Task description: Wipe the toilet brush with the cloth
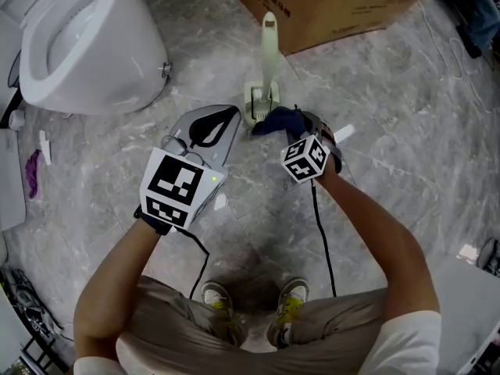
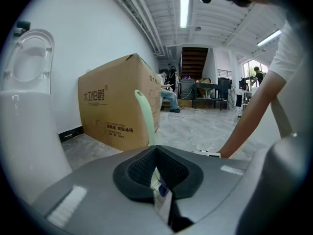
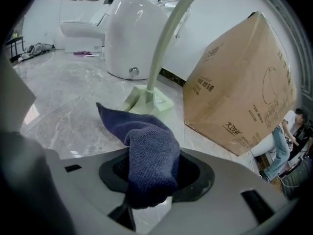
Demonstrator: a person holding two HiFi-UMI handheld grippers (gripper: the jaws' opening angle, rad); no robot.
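A pale green toilet brush (image 1: 269, 53) stands upright in its holder (image 1: 258, 101) on the grey marble floor, its handle (image 2: 145, 116) rising just beyond my left jaws. My left gripper (image 1: 233, 116) sits left of the holder, shut with nothing held. My right gripper (image 1: 295, 123) is shut on a dark blue cloth (image 1: 277, 121), which hangs right beside the holder's right side. In the right gripper view the cloth (image 3: 146, 146) bulges out of the jaws, with the brush handle (image 3: 164, 43) and holder (image 3: 146, 99) just ahead.
A white toilet (image 1: 86, 45) stands at the far left, and a large cardboard box (image 1: 328, 2) right behind the brush. A purple item (image 1: 33, 170) lies by the left wall. The person's shoes (image 1: 215, 295) are below the grippers.
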